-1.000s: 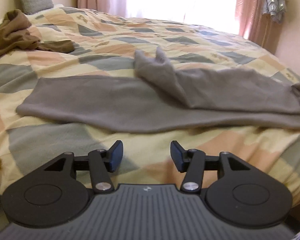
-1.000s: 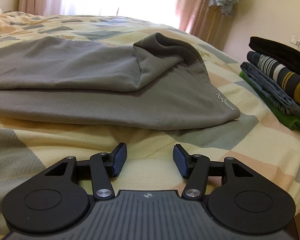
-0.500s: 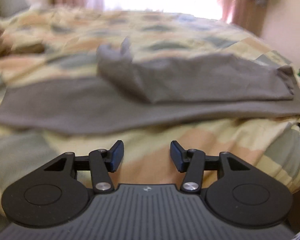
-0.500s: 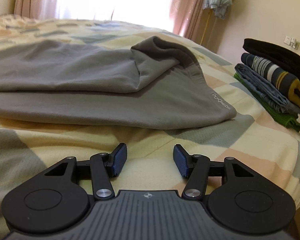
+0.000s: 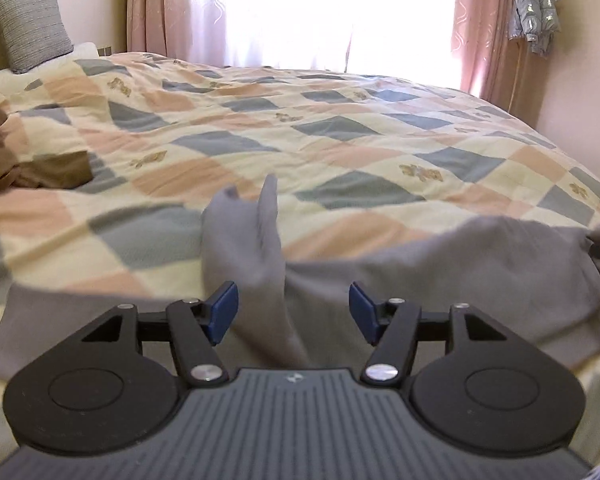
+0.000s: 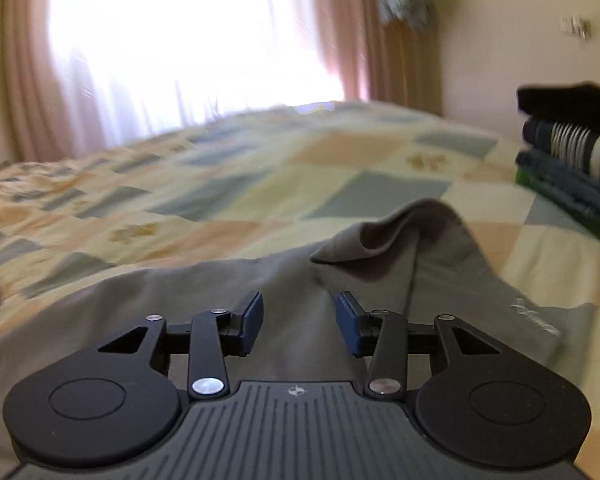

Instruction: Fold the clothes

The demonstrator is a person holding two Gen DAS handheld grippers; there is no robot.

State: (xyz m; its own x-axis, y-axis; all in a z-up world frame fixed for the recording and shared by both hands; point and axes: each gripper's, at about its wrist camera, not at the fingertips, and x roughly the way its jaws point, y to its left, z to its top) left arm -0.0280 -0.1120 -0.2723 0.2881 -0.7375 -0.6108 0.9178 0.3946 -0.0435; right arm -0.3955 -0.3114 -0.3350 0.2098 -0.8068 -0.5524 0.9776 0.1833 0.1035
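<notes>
While grey garment [image 5: 440,264] lies part-folded on quilt [image 5: 340,140], peaked fold in middle, left tool [image 5: 293,307] & right tool [image 6: 299,317] both agape, empty.

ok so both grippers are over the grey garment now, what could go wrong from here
1. The left gripper is open astride a raised ridge in the grey garment; closing there may pinch only that ridge, so the fold could come out crooked.
2. The right gripper is open over flat cloth, short of the rumpled hump; that bunching may get folded in.
3. The stack of folded clothes sits close on the right; a wide swing might knock it.
</notes>
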